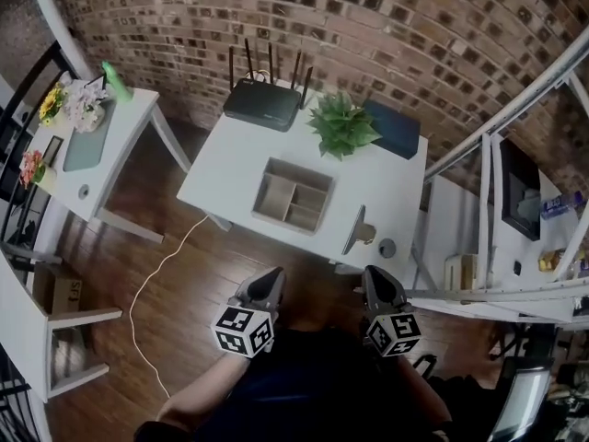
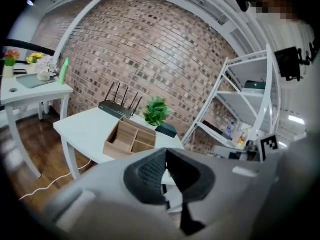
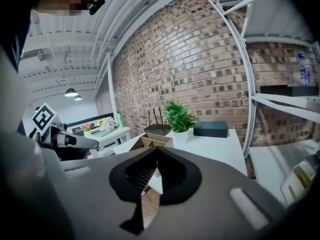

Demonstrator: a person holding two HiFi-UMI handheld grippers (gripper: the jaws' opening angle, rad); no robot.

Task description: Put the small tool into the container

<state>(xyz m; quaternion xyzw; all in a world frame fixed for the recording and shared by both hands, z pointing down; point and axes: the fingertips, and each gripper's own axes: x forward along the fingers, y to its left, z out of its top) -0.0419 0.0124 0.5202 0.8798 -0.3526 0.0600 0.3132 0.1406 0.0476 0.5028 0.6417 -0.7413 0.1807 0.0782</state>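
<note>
Both held low before the body: left gripper (image 1: 268,282) and right gripper (image 1: 375,279) side by side and apart, pointing forward and slightly down. The marker cubes (image 1: 244,330) sit at the near ends. Left fingers (image 2: 150,171) have tips together with nothing between. Right fingers (image 3: 137,174) are likewise closed and empty. The left forearm (image 1: 189,399) angles in from lower left.

The left gripper (image 1: 270,277) has a grey moulded shell and black ribbed jaw pads. Its left marker cube (image 1: 244,330) is white with black square markers. The right gripper (image 1: 372,274) is of identical build, and its right marker cube (image 1: 394,332) matches. The person wears a dark top (image 1: 304,385).
</note>
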